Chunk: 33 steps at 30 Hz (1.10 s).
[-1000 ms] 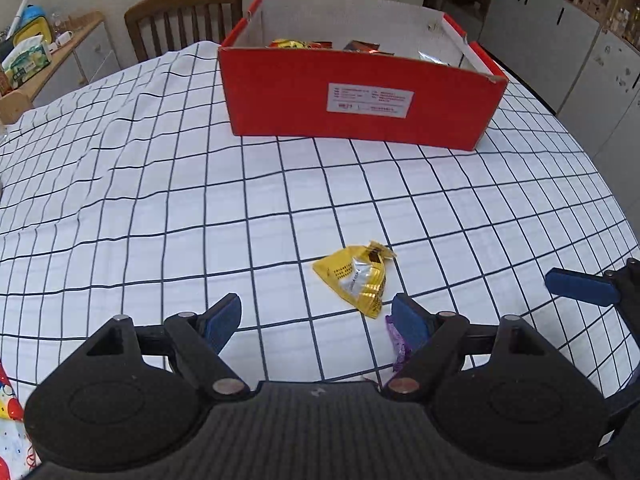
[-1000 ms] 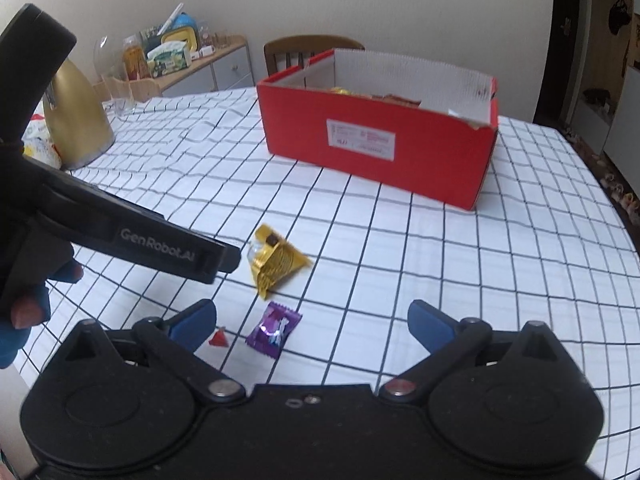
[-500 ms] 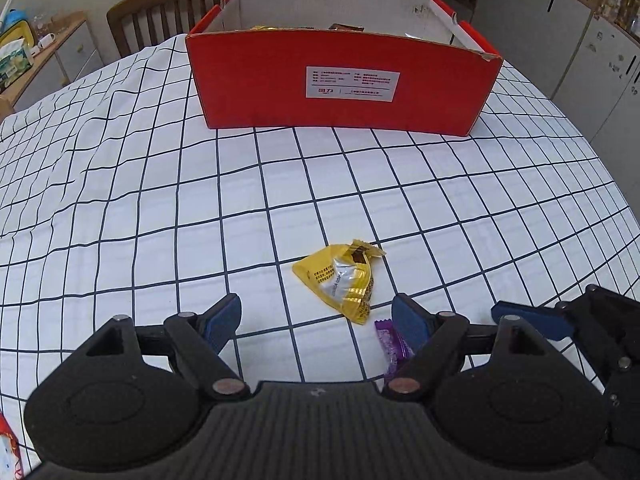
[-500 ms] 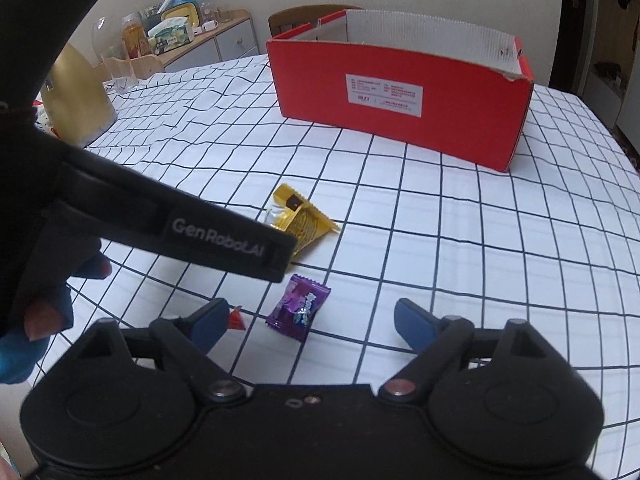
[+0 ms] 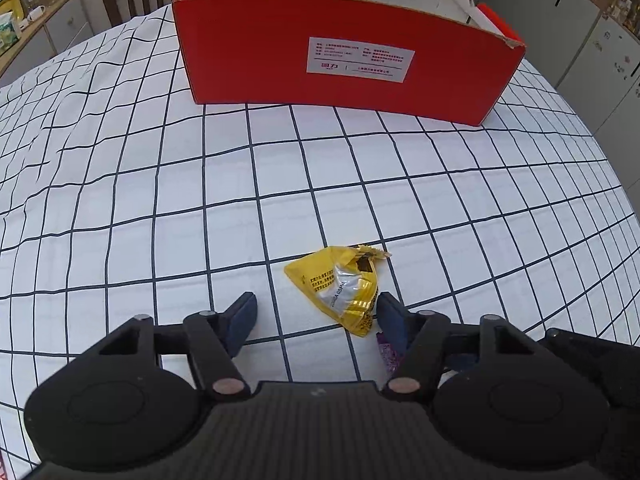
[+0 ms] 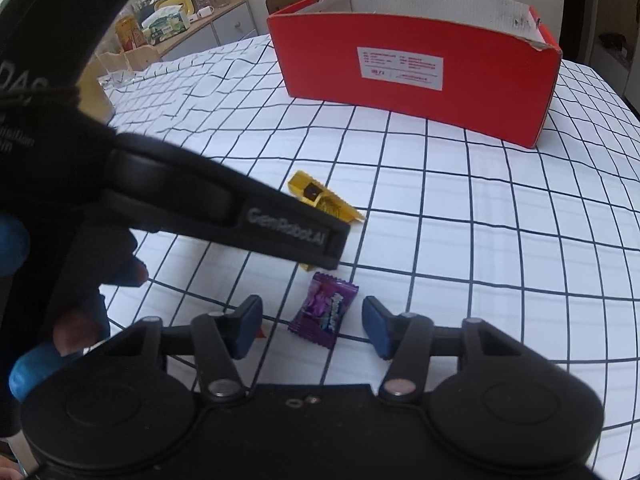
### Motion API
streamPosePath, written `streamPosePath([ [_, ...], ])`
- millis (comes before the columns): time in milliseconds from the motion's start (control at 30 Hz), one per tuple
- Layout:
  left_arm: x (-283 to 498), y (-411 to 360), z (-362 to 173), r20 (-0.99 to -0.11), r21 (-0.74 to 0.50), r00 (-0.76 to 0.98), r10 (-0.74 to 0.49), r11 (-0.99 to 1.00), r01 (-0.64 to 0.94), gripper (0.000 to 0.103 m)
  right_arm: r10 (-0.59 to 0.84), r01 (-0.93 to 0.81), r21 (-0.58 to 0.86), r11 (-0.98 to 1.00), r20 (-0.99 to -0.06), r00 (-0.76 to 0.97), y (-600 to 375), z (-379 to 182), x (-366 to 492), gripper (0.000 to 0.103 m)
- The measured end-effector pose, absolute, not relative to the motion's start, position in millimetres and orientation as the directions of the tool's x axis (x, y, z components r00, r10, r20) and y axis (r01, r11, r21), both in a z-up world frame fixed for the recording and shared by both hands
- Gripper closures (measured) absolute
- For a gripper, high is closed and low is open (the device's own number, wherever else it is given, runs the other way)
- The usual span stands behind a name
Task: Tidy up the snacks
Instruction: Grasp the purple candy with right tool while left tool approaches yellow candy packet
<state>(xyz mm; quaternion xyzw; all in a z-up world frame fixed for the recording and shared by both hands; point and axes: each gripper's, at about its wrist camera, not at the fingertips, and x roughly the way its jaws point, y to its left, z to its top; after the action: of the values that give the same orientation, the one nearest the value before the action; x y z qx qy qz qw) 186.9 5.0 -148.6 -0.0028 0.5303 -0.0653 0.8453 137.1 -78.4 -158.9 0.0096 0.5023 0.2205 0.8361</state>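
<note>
Both tools gape: left tool (image 5: 316,316) by the yellow packet (image 5: 340,288), right tool (image 6: 312,326) astride the purple candy (image 6: 324,310) — light, crinkly, likely slippery; pinch mid-body.

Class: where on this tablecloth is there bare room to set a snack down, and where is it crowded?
Free: the cloth between the red box and the yellow packet, and right of the purple candy. Crowded: around both snacks, where the open left gripper and right gripper meet.

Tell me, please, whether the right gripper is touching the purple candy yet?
Apart. In the right wrist view the purple candy lies on the tablecloth between the open fingers of the right gripper, with white cloth showing on both sides.
</note>
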Motion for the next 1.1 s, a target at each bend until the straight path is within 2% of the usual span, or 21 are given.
streamPosePath([
  [33,187.7,5.1,-149.2,-0.896,-0.078,0.427,-0.119,0.991,0.111,0.040,0.371,-0.362,0.228,0.904,-0.839,0.398,-76.8,-159.6,136.7,0.060],
  [167,191.5,6.0,-150.9,-0.900,-0.097,0.414,-0.133,0.989,0.109,0.054,0.340,-0.357,0.194,0.914,-0.845,0.412,-74.5,-162.2,135.1,0.065],
  [267,192.8,5.1,-150.9,-0.901,-0.101,0.412,-0.139,0.988,0.114,0.060,0.338,-0.354,0.193,0.915,-0.845,0.413,-75.1,-162.4,136.4,0.068],
  [467,193.9,3.1,-151.2,-0.900,-0.102,0.410,-0.145,0.987,0.125,0.066,0.312,-0.344,0.168,0.924,-0.851,0.423,-76.7,-163.5,138.4,0.081],
  [767,190.1,4.3,-149.1,-0.897,-0.083,0.422,-0.134,0.987,0.138,0.078,0.292,-0.344,0.140,0.928,-0.849,0.441,-83.9,-161.9,132.1,0.082],
  [1100,181.3,14.6,-141.4,-0.893,-0.092,0.431,-0.129,0.990,0.107,0.079,0.290,-0.282,0.169,0.945,-0.833,0.472,-108.1,-153.6,130.1,0.082],
])
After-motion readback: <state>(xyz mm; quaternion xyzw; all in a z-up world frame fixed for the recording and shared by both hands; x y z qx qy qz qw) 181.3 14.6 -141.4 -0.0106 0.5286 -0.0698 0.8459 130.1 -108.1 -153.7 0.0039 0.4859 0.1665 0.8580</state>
